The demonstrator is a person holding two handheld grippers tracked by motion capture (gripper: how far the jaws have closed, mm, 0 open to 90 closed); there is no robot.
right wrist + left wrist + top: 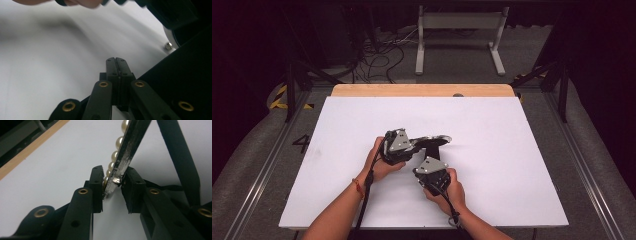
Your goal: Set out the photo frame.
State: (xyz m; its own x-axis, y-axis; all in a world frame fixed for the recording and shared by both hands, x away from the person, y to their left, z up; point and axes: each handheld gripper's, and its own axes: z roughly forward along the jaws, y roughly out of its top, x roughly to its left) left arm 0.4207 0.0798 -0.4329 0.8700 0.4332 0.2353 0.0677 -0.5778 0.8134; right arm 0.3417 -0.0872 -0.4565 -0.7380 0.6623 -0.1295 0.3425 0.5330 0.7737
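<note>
The left tool (pixel 412 146) sits over the middle of the white worktop (pixel 337 150), gripped in the person's left hand (pixel 382 162). In the left gripper view its two black jaws stand on either side of the lower edge of a thin, flat, silvery piece edged with a row of pearl-like beads (pixel 122 155). The beaded side lies against one pad, and the bare metal side meets the corner of the other pad. The tool is therefore clenched on this beaded piece, which rises tilted from the jaws, clear of the worktop surface in that view.

In the high view the same beaded piece (pixel 434 140) extends from the left tool toward the worktop centre, just beyond the right tool (pixel 428 161).

The right tool is held in the right hand (pixel 452 190), close beside the left one. In the right gripper view its jaws are pressed flat together with nothing between them. A dark body fills the right side of that view; what it is cannot be determined.
</note>
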